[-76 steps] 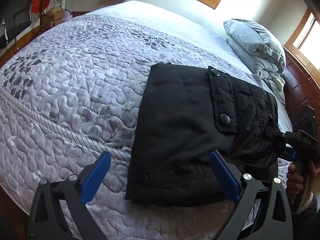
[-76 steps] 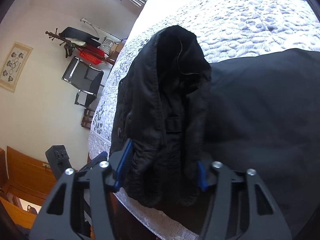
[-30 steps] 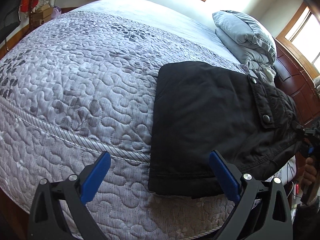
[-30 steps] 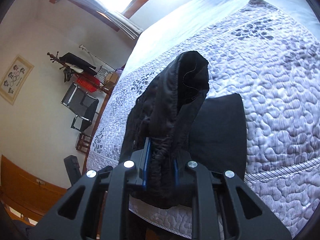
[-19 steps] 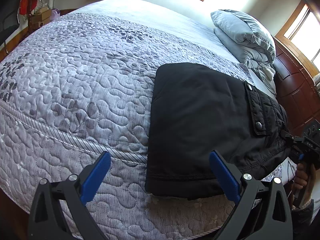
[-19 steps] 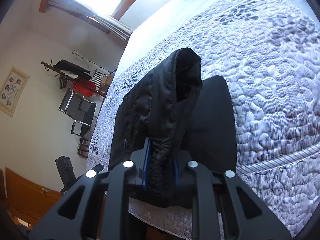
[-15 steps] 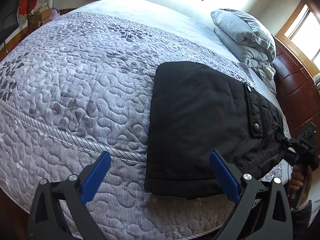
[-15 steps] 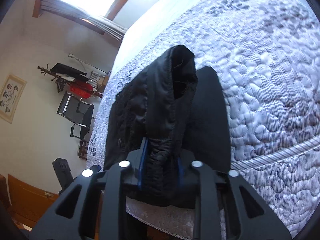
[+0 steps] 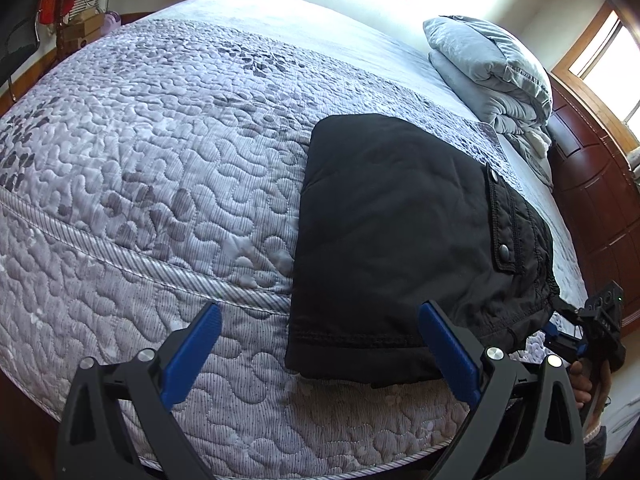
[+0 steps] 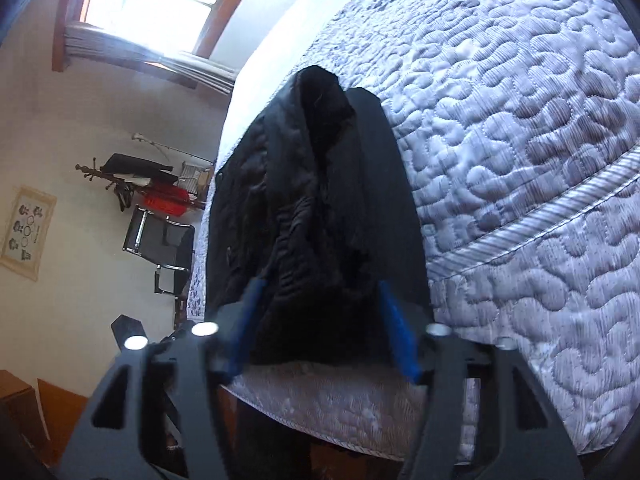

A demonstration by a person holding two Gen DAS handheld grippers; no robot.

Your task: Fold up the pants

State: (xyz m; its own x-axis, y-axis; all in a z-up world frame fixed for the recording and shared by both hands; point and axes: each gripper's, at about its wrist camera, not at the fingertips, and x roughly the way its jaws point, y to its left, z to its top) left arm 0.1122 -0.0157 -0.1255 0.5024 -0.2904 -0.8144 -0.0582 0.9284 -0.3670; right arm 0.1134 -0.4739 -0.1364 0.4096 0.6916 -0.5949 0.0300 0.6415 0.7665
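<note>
Pants [image 9: 404, 240] folded on bed, right hand-held gripper [image 10: 320, 320] straddling waistband.

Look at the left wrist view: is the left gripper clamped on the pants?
No, the left gripper is open, its jaws spread wide at the near edge of the pants.

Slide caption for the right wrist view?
Right gripper open around bunched end of black pants on quilted bed.

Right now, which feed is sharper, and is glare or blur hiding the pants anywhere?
Left wrist view: sharp, fisheye-bent; windows blown out, but the black pants on the quilt read clearly. Right wrist view: motion-smeared, especially the right gripper; window overexposed, and the pants' folds sink into black.
</note>
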